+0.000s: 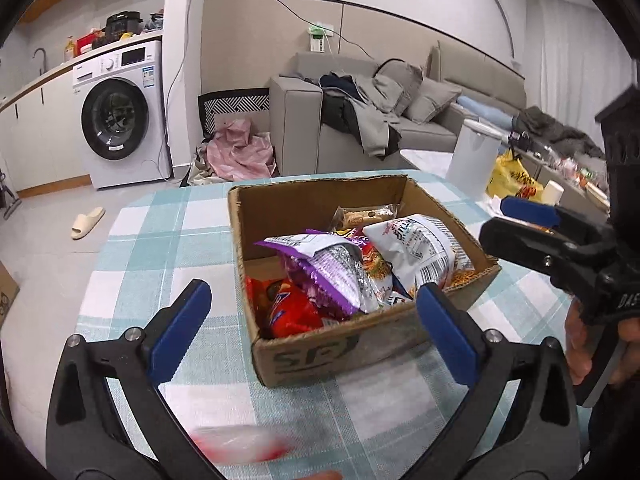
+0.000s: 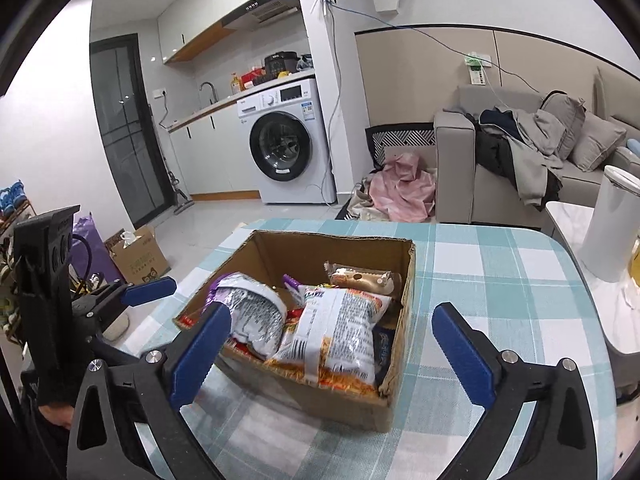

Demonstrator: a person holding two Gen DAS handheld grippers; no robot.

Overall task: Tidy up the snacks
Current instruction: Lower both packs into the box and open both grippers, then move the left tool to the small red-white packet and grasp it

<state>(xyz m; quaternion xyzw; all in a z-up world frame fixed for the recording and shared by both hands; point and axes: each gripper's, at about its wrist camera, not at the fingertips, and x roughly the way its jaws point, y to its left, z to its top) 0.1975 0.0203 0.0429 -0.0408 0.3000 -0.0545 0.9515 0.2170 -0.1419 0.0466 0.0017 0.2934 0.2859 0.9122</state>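
Note:
An open cardboard box [image 1: 320,196] [image 2: 304,252] stands on the table's checked cloth [image 1: 160,240] [image 2: 500,280]. In it lie a purple and silver packet [image 1: 324,264] [image 2: 252,312], a white and orange packet [image 1: 416,248] [image 2: 340,336], a red packet [image 1: 288,308] and a brown bar [image 1: 368,216] [image 2: 360,278]. My left gripper [image 1: 314,300] is open just before the box's near wall, holding nothing. My right gripper [image 2: 332,320] is open at the box's other near side, also holding nothing. A blurred red and white thing [image 1: 240,444] shows low between the left gripper's arms.
A white cylindrical container [image 1: 472,152] [image 2: 608,224] and a yellow bag [image 1: 512,178] stand at the table's right. A hand [image 1: 580,344] holds the right gripper's grip. A sofa with clothes [image 2: 520,152], a washing machine [image 2: 284,148] and a floor carton [image 2: 140,256] lie beyond.

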